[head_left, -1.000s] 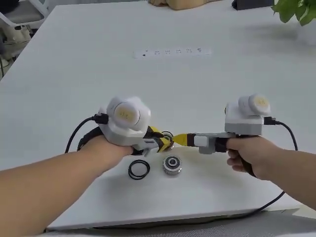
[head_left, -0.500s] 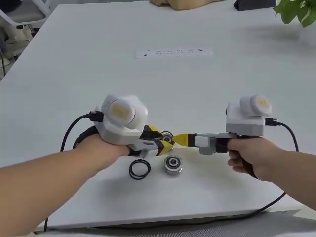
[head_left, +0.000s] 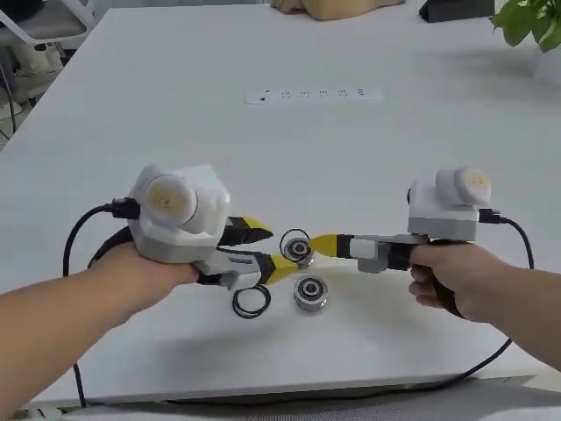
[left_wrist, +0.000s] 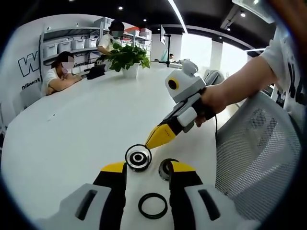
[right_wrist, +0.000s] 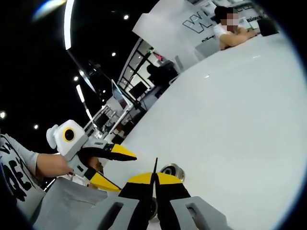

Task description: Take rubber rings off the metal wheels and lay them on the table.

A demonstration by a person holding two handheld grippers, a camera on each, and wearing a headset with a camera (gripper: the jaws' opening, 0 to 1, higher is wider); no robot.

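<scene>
A: Entry one, right gripper?
B: Yellow jaws pressed together on the rim of a black rubber ring. Its own view gives the ring edge-on, a thin dark line between the tips.
A: Contents of the ring?
B: Metal wheel, round and shiny, upright, between the two grippers. The left gripper view shows its face and dark hub.
A: Left gripper?
B: Jaws spread wide, holding nothing, tips just short of the wheel.
A: On the white table?
B: Second wheel, steel, lying flat. Loose ring, a thin black hoop, just beside it. The left gripper view half hides the second wheel behind a jaw.
</scene>
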